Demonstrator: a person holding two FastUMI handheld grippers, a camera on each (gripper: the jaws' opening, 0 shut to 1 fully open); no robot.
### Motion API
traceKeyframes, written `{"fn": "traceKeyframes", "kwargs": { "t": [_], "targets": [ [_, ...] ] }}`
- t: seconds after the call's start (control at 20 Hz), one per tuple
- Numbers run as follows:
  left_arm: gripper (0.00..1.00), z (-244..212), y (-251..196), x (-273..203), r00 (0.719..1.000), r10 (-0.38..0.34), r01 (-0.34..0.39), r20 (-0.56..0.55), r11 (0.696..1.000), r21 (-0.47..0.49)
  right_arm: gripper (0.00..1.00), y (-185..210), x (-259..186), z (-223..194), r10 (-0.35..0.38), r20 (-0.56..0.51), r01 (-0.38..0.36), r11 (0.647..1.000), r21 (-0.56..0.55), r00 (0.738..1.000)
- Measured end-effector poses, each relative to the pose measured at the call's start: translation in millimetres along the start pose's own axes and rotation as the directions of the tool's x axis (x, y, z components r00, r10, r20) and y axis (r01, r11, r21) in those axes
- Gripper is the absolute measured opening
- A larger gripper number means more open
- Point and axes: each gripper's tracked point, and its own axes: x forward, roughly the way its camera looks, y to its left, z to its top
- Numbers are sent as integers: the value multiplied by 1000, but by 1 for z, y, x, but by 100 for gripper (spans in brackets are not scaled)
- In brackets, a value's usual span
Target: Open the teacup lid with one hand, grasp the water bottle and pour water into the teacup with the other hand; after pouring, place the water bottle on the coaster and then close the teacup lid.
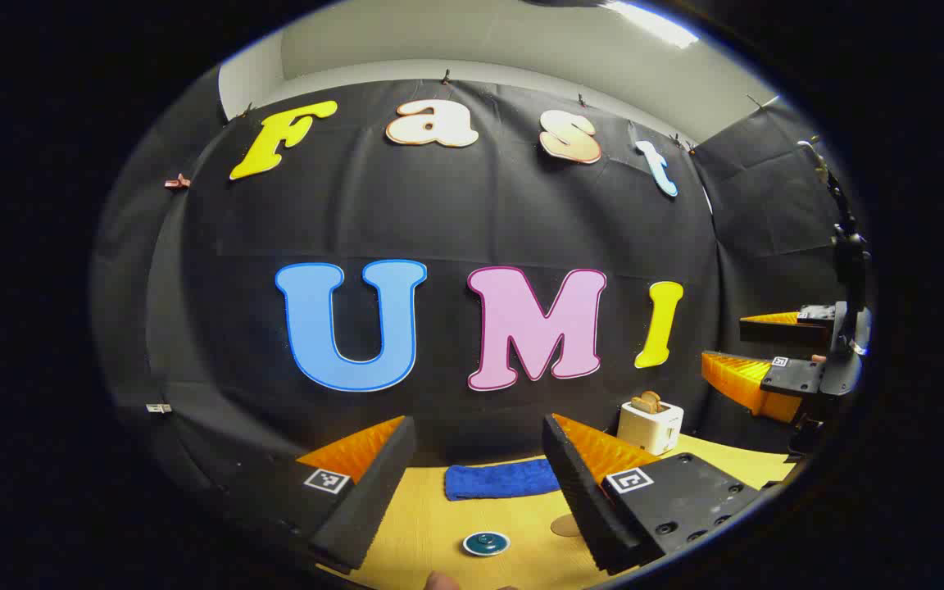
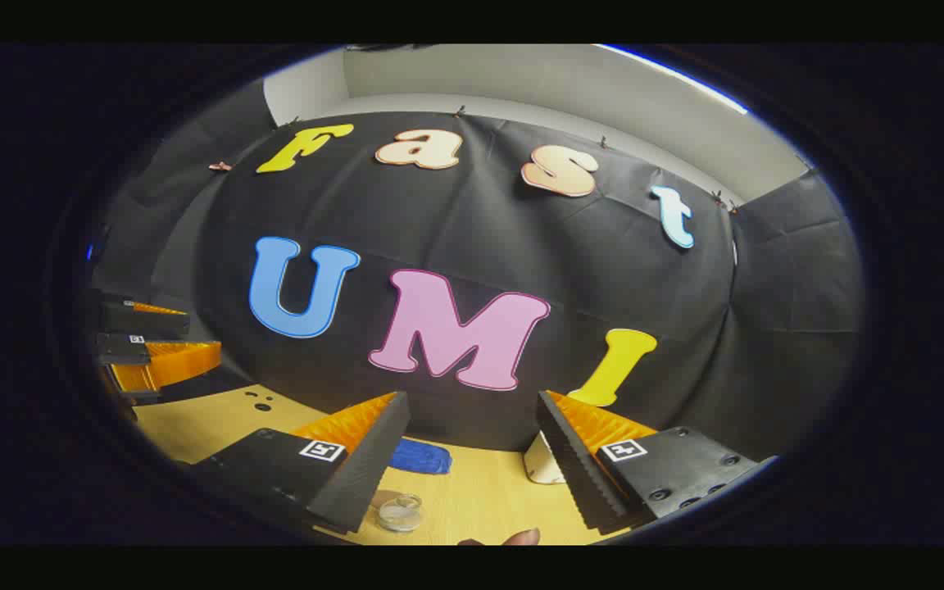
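No word, brand or number can be read on any object. Only coded signs are seen: a small square black-and-white marker tag (image 1: 327, 480) is fixed on one finger (image 1: 357, 500) of the left gripper (image 1: 478, 422), and a like tag (image 1: 629, 479) on its other finger. Two such tags (image 2: 322, 450) (image 2: 624, 449) are carried by the fingers of the right gripper (image 2: 472, 397). Their patterns are too small to be deciphered
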Motion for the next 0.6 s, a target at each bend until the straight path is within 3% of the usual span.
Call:
{"fn": "traceKeyframes", "kwargs": {
  "t": [0.6],
  "targets": [
    [98,3,-1,-3,1000,-5,5,2,1000,8,97,0,-3,-2,-4,0,4,1000,-7,1000]
  ]
}}
